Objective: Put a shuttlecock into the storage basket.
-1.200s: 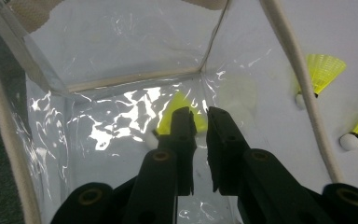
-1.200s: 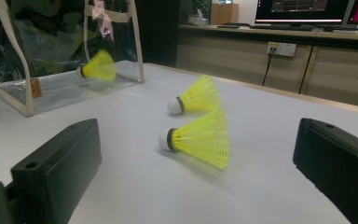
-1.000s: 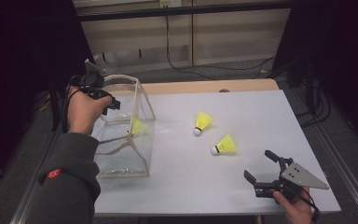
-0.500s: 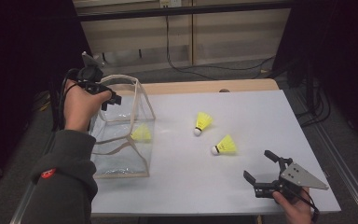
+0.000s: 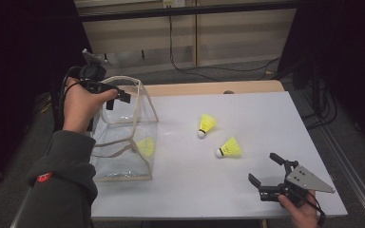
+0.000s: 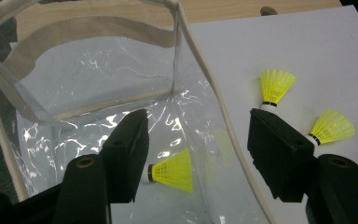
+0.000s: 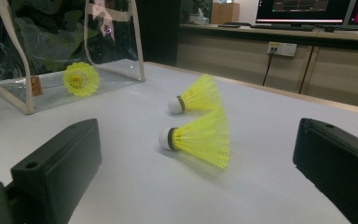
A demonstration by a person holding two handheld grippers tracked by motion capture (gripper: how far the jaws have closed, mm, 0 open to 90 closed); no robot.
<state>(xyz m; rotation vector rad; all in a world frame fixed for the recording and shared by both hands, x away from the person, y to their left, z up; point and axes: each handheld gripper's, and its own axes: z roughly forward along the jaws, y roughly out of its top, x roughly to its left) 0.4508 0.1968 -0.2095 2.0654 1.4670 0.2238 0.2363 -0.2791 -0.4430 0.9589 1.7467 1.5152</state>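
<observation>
A clear plastic bag (image 5: 119, 159) with beige trim stands open at the table's left. One yellow shuttlecock (image 5: 146, 145) lies on its bottom, under my left gripper (image 6: 196, 121) in that gripper's view. That gripper (image 5: 116, 101) hovers over the bag's far rim. Its jaws have just been opening and stand apart with nothing between them. Two more yellow shuttlecocks (image 5: 207, 124) (image 5: 229, 148) lie on the white table's middle. My right gripper (image 5: 264, 167) rests open at the near right, pointing at the nearer shuttlecock (image 7: 200, 140), well short of it.
The white table (image 5: 266, 114) ends in a wooden strip at the far side, with cables and a cabinet beyond. The bag's thin strap (image 6: 214, 93) loops over its right side. Dark floor lies to both sides of the table.
The left gripper's jaws have spread apart above the bag. The shuttlecock inside has sunk from near the jaws to the bag's bottom. The right gripper has kept still.
</observation>
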